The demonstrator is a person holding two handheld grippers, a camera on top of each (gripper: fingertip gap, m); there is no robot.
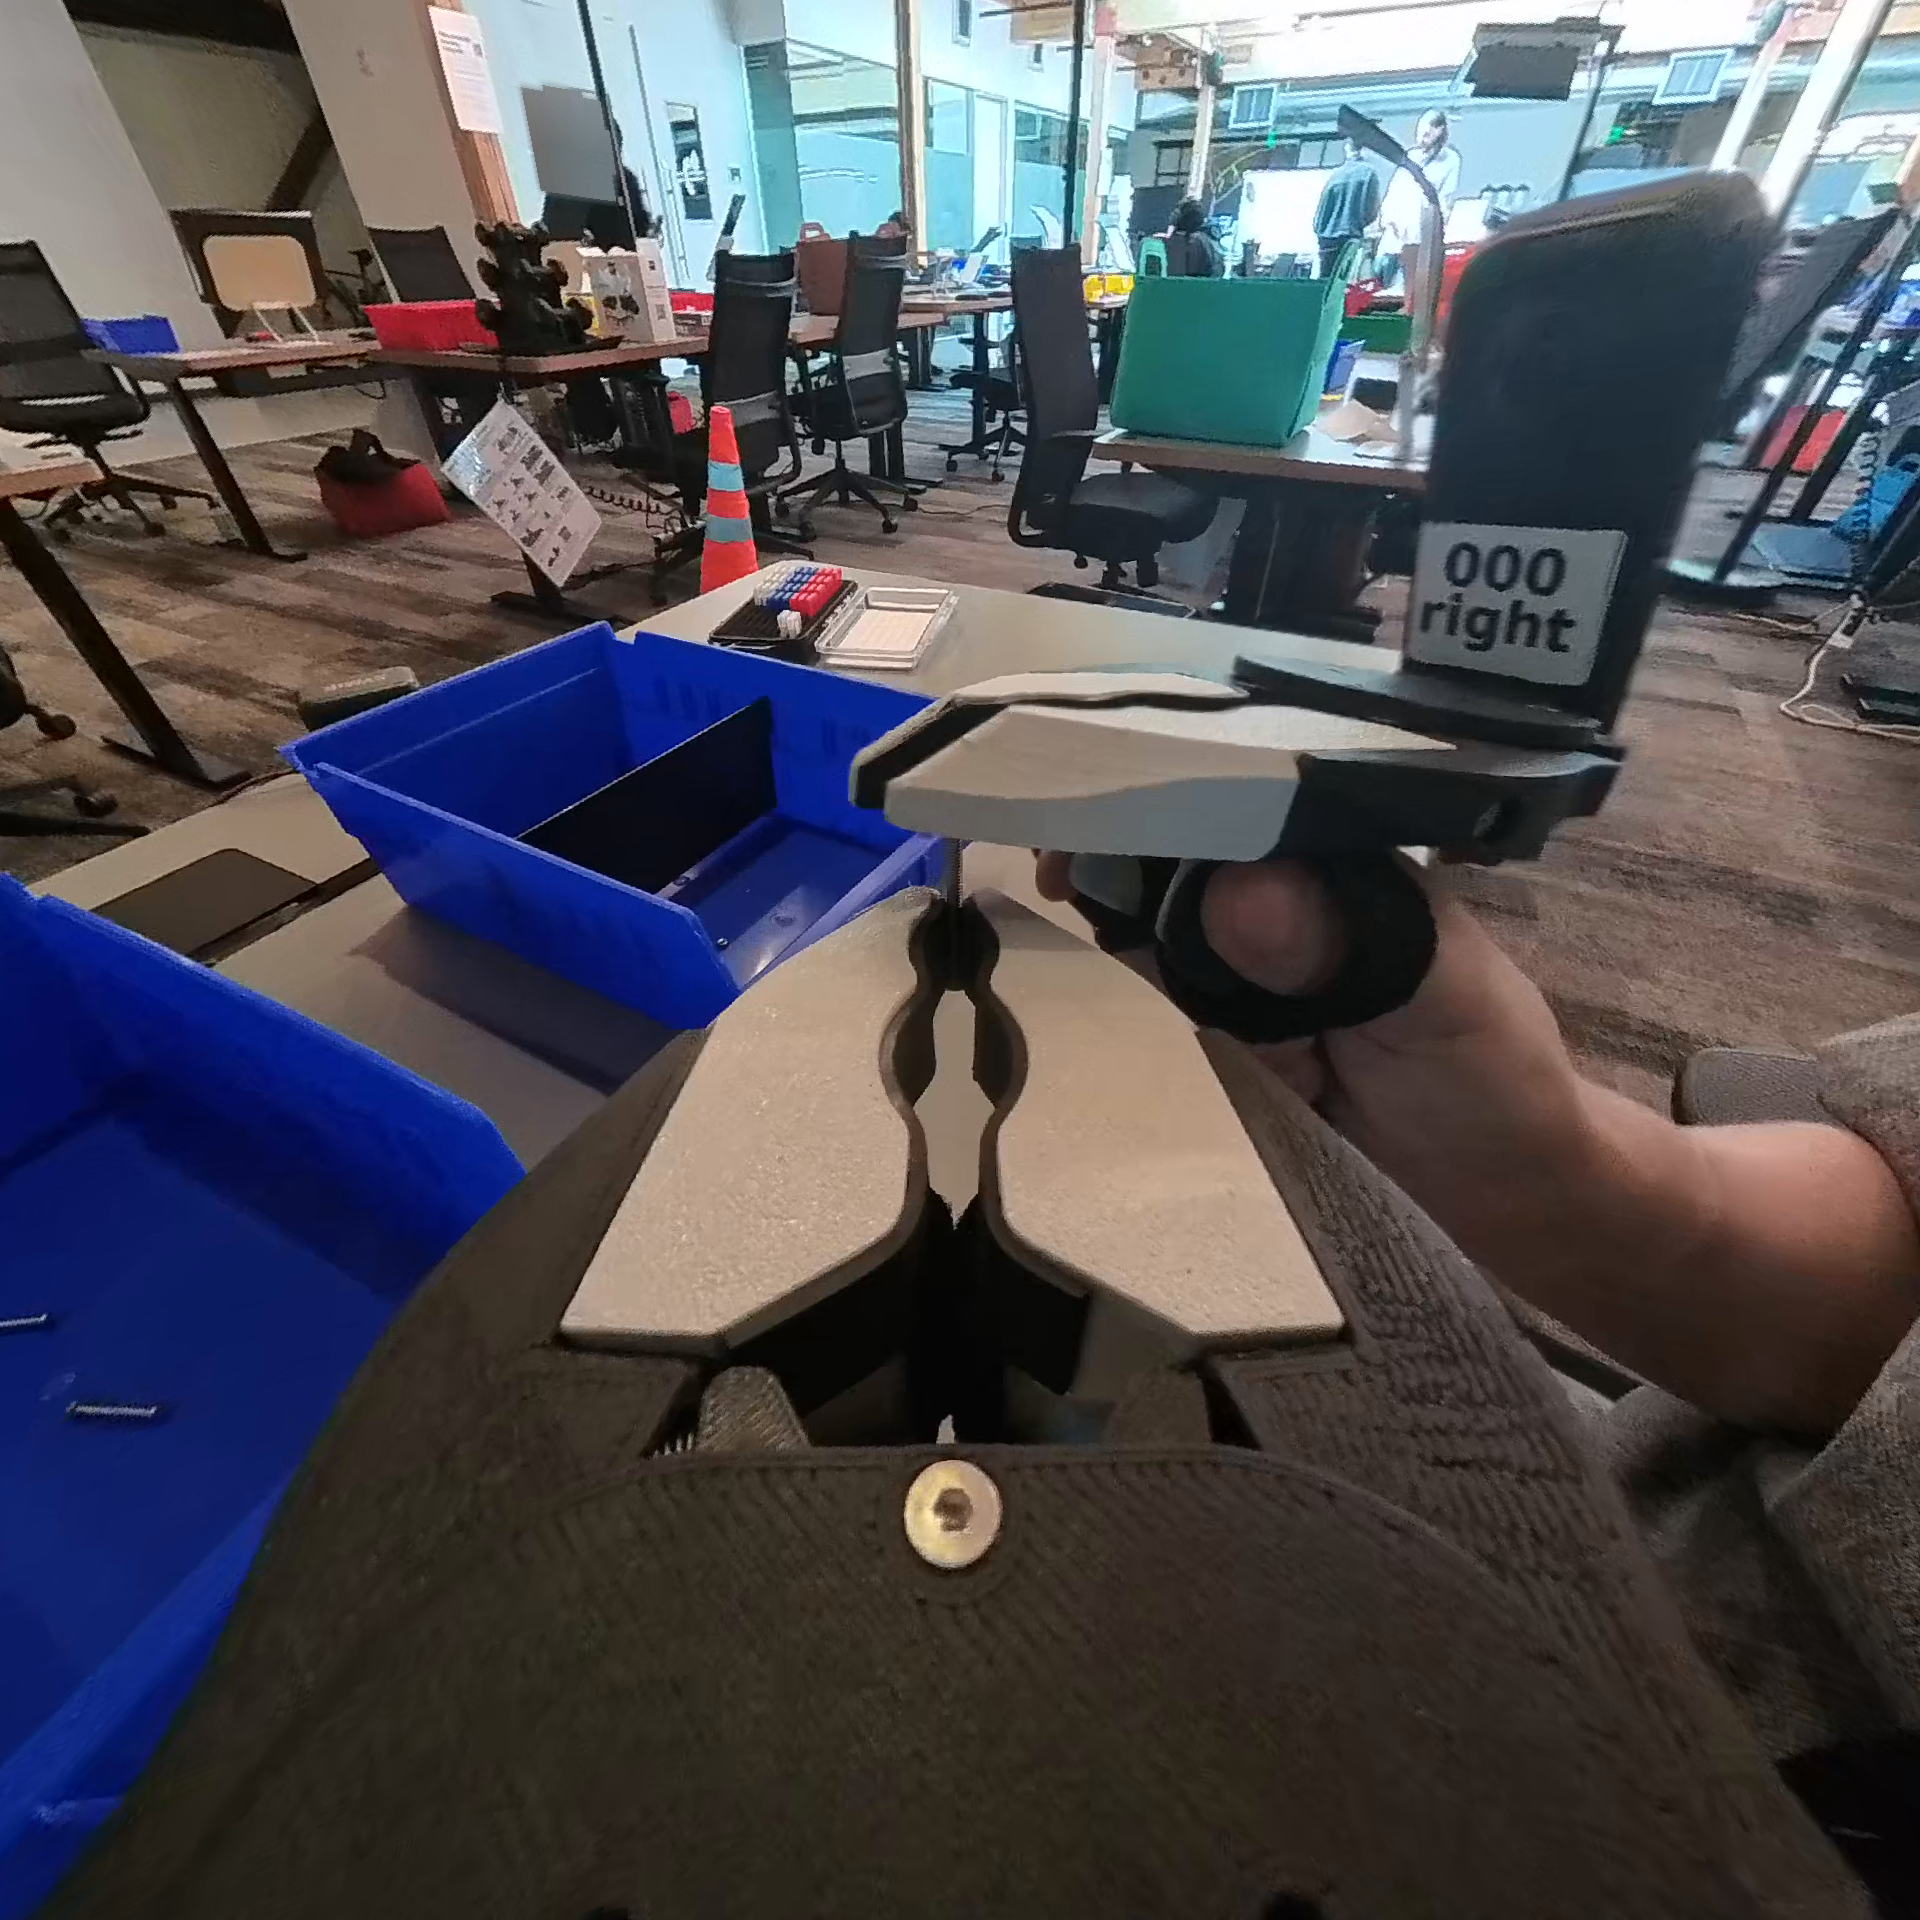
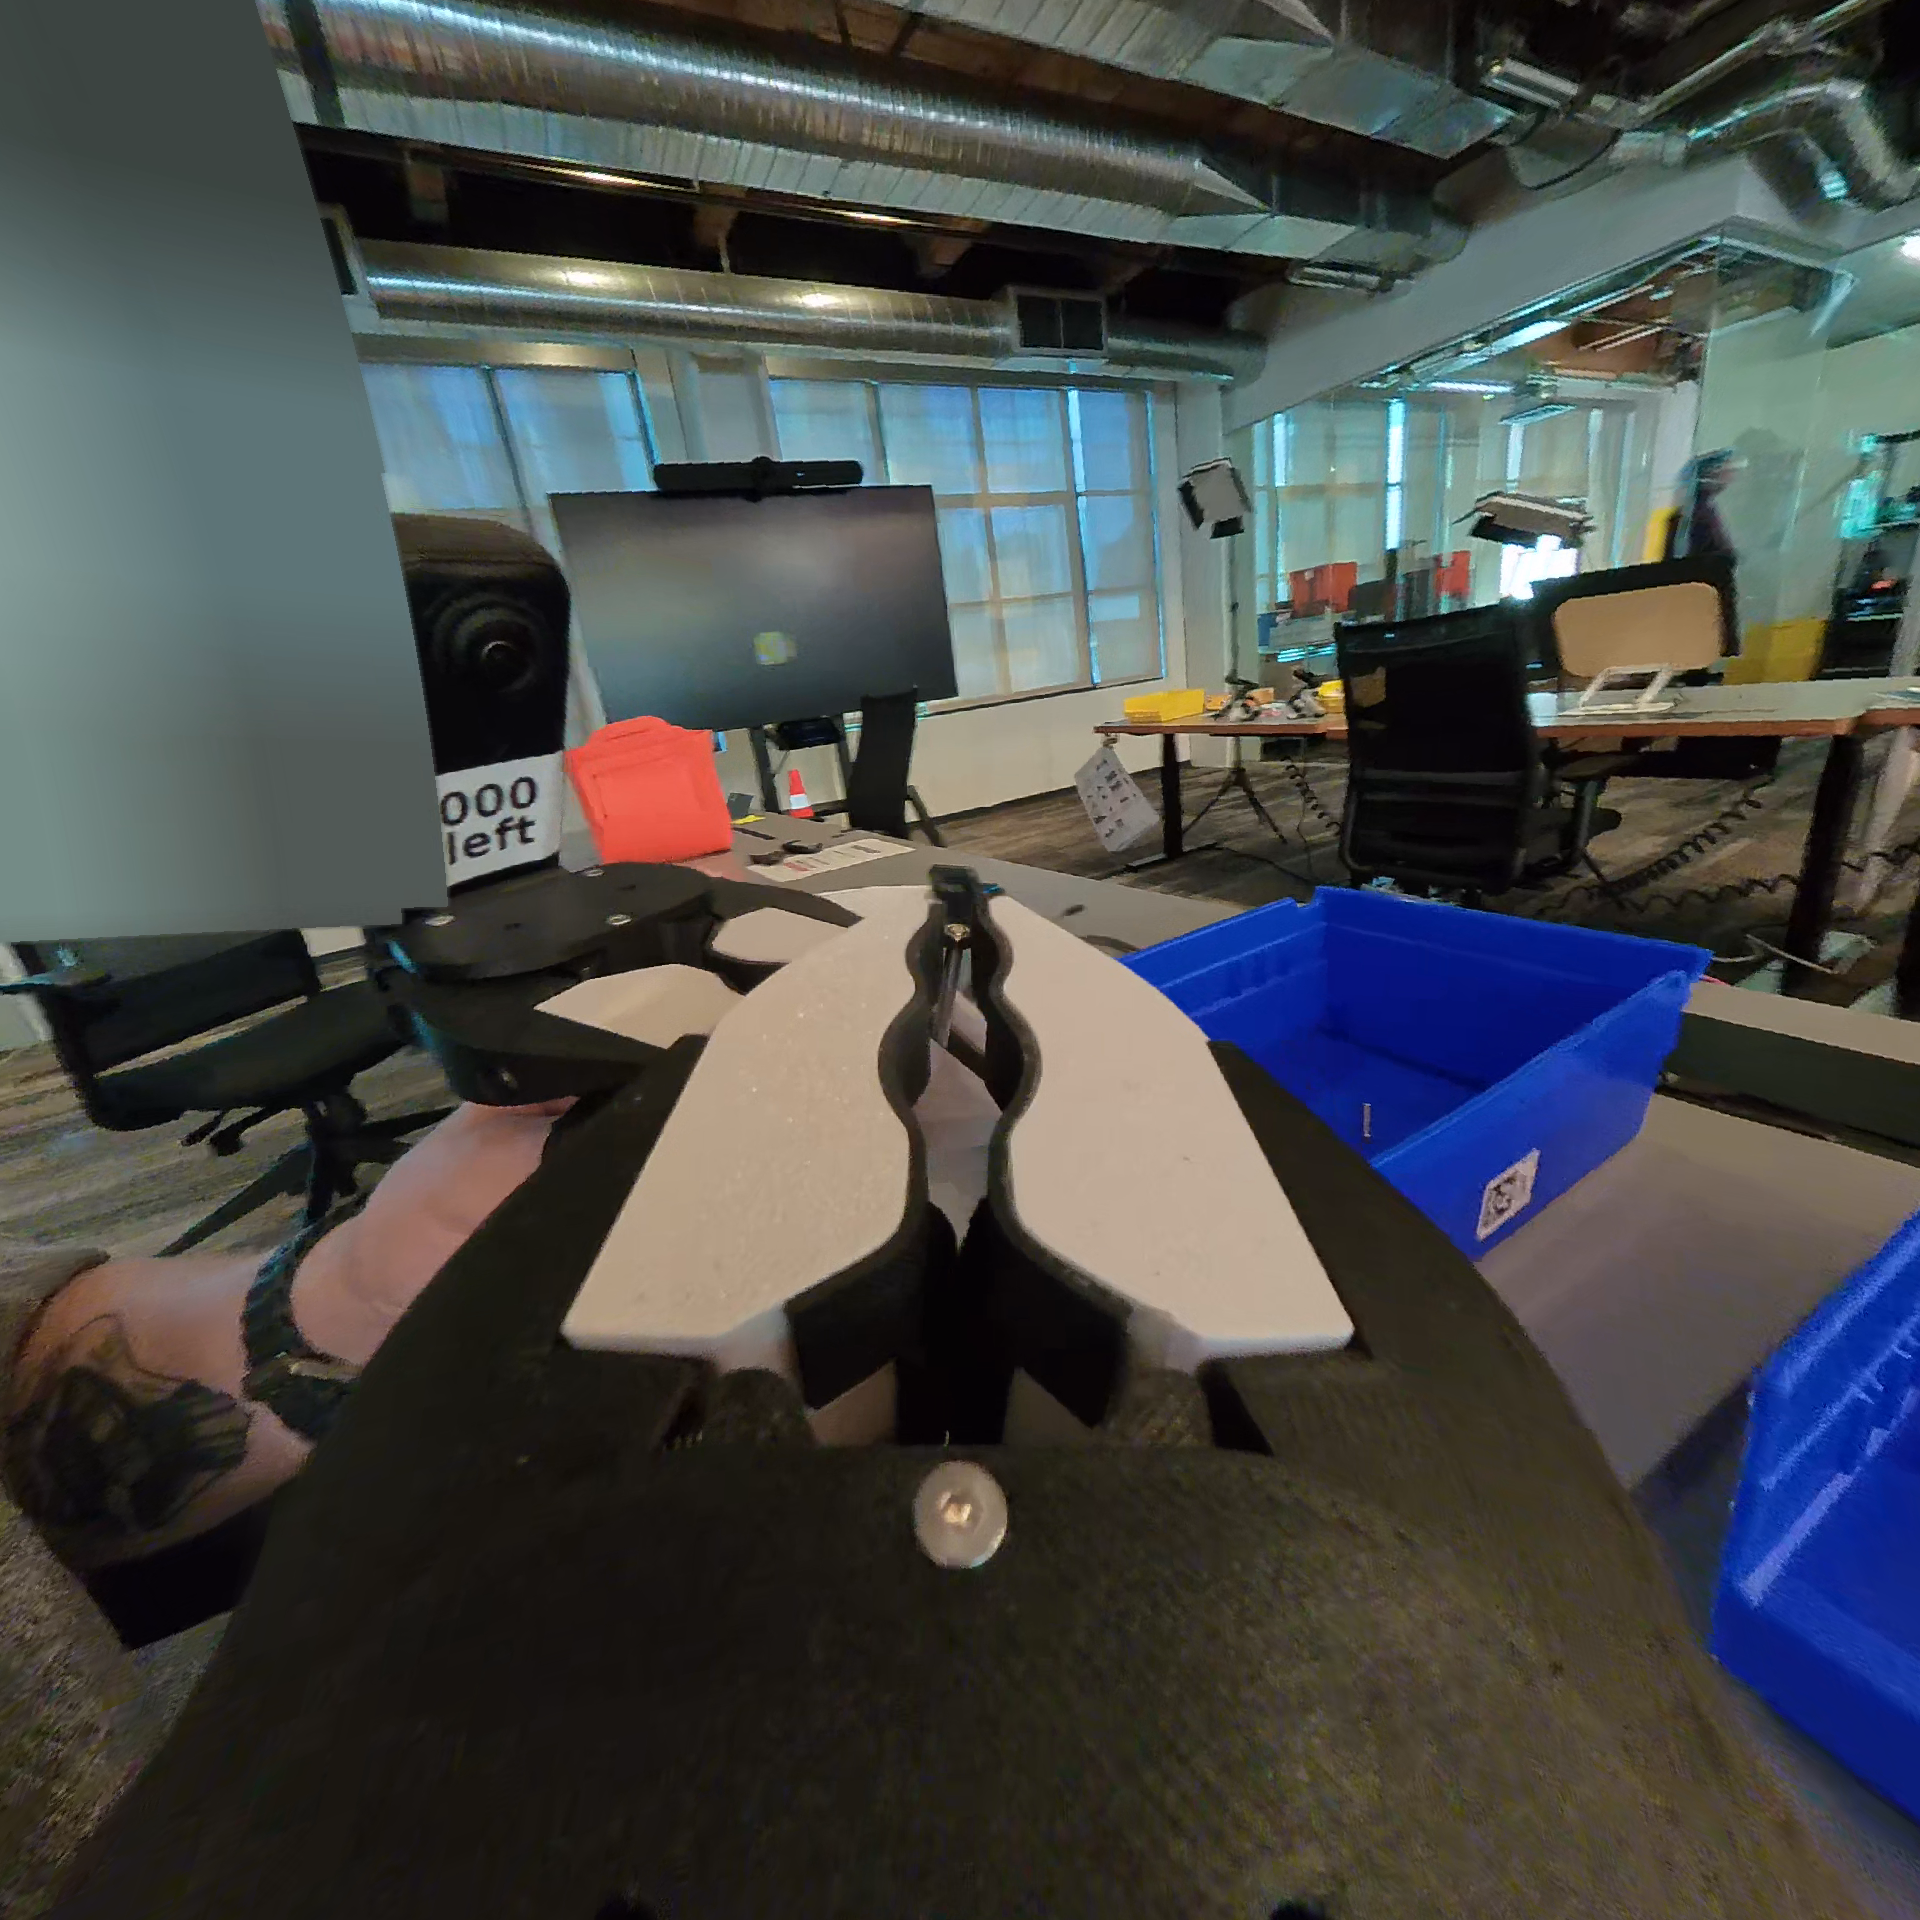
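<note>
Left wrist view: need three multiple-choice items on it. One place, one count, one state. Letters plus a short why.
1. Where is the black divider?
A. In the farther blue bin
B. On the floor
C. Between the gripper fingers

2. How many loose pins lie in the near blue bin?
A. None
B. Two
C. Five

3. How is the left gripper?
A. Wide open
B. Shut on a thin metal pin
C. Shut on a cone

Answers:
1 A: the divider stands across the inside of that bin.
2 B: two short pins show on its blue floor.
3 B: the fingertips meet around the pin, which stands up from them.
</note>
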